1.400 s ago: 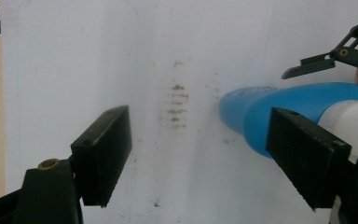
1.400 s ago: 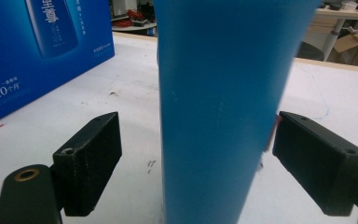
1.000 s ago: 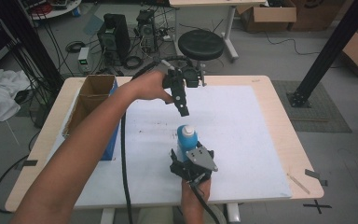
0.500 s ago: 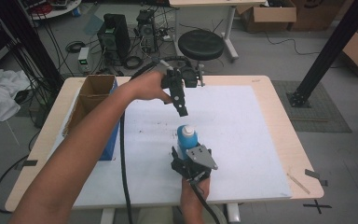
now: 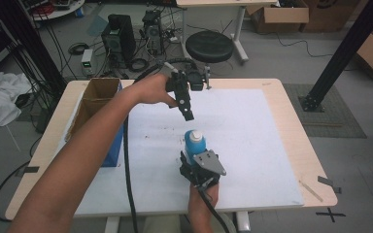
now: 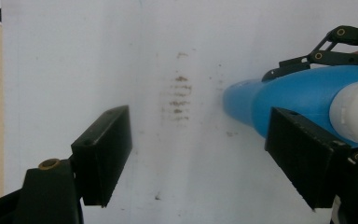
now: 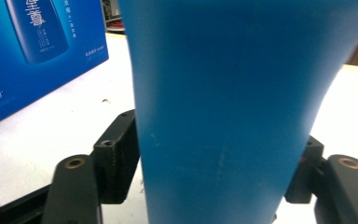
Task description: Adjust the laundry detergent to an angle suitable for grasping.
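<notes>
A blue bottle (image 5: 194, 144) with a white cap (image 5: 196, 136) stands upright on the white sheet (image 5: 252, 141). My right gripper (image 5: 194, 156) is shut on its lower body from the near side. In the right gripper view the bottle (image 7: 233, 93) sits squeezed between both jaws of that gripper (image 7: 214, 163). My left gripper (image 5: 188, 115) hangs in the air just beyond and above the cap, pointing down. In the left gripper view that gripper (image 6: 200, 154) is open with only paper between the jaws. The bottle (image 6: 293, 98) and its cap (image 6: 356, 114) lie at the right, behind the right jaw.
A blue product box (image 5: 108, 141) with open cardboard flaps stands at the table's left, close to the left forearm; its printed side (image 7: 37, 51) is seen in the right gripper view. Smudges mark the sheet (image 6: 179, 98). A black stool (image 5: 209, 46) stands beyond the table's far edge.
</notes>
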`<state>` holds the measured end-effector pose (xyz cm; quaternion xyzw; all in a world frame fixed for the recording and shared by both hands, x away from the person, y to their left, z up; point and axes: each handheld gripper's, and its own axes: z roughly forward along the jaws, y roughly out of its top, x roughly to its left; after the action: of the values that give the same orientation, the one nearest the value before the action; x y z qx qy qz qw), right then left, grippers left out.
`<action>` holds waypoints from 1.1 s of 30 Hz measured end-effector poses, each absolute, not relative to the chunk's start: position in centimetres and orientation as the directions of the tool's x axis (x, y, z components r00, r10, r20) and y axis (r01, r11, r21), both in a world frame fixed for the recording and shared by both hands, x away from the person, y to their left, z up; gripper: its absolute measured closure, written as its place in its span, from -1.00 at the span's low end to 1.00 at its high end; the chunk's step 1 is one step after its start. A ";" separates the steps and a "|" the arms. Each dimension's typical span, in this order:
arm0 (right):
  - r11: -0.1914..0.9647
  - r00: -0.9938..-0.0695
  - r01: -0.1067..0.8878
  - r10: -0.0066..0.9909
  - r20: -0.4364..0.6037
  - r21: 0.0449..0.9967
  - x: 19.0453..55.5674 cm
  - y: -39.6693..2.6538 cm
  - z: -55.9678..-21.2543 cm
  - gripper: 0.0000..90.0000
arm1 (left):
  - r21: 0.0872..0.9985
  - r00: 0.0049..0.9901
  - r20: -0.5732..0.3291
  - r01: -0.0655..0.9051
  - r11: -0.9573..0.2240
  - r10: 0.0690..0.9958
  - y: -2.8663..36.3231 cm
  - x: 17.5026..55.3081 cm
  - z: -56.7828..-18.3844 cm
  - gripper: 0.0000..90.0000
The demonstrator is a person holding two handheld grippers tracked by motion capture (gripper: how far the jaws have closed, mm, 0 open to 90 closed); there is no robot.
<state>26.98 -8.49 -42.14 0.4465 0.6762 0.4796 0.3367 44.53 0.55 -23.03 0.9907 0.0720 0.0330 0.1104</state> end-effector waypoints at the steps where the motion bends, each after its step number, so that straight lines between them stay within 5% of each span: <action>1: 0.136 -0.374 0.284 0.927 -0.021 0.949 27.0 -8.5 -42.1 -0.21 | 0.222 0.988 0.049 0.135 -0.966 0.149 0.6 44.5 -23.0 -0.47; 15: 0.159 -0.385 0.296 0.922 -0.034 0.942 27.2 -8.9 -41.7 -0.02 | 0.222 0.986 0.051 0.142 -0.965 0.157 0.8 44.7 -23.1 -0.47; 33: 0.240 -0.591 0.243 0.805 -0.053 0.940 27.2 -11.1 -39.4 -0.01 | 0.232 0.979 0.059 0.176 -0.957 0.195 0.9 44.9 -22.9 -0.47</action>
<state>27.19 -11.10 -39.41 0.3560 0.7361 0.5034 0.2792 44.94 0.90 -22.90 0.9883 0.0940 0.0406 0.1135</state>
